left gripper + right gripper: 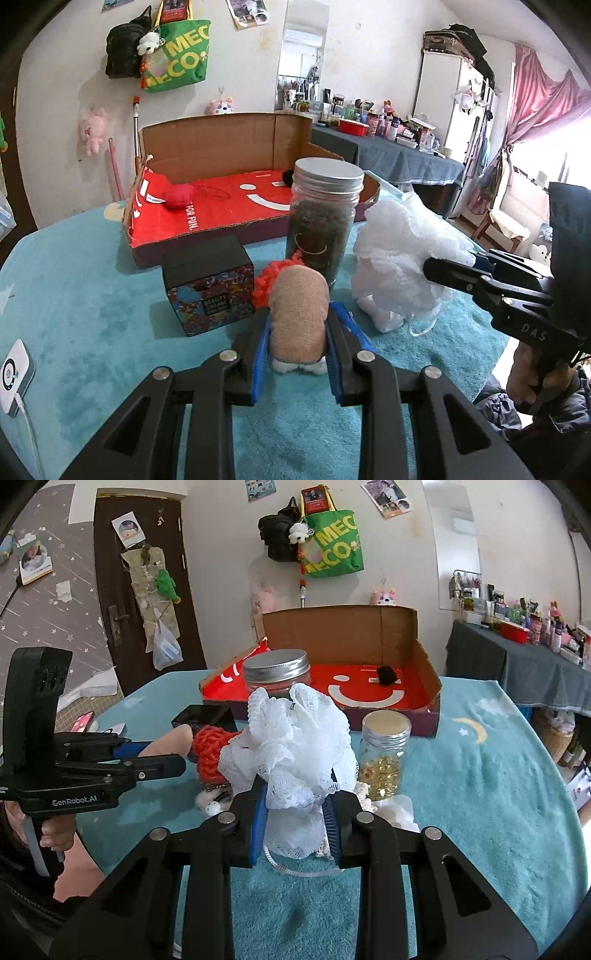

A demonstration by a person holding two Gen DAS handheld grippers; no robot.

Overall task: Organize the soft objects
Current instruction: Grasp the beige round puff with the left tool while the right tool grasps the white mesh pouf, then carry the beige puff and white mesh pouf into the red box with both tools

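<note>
Left gripper [297, 325]: clamped on a tan plush toy [298, 310] with red knitted hat, lower centre of frame.
Right gripper [295, 812]: clamped on a white mesh sponge [295, 749], frame centre, frilly and airy.
Cardboard box [229, 147]: upper centre; a red pompom [179, 195] and black pompom [386, 674] lie inside.
Progress: judged partway; both held items not yet boxed.
Jars: a dark-filled jar [325, 218] stands between toy and box.

Standing on the teal tablecloth [92, 306]: a tea jar [325, 218] with metal lid, a black cream box [208, 284] left of it, a jar of golden capsules [384, 757]. Hanging on the wall: a green tote bag [177, 55].
</note>
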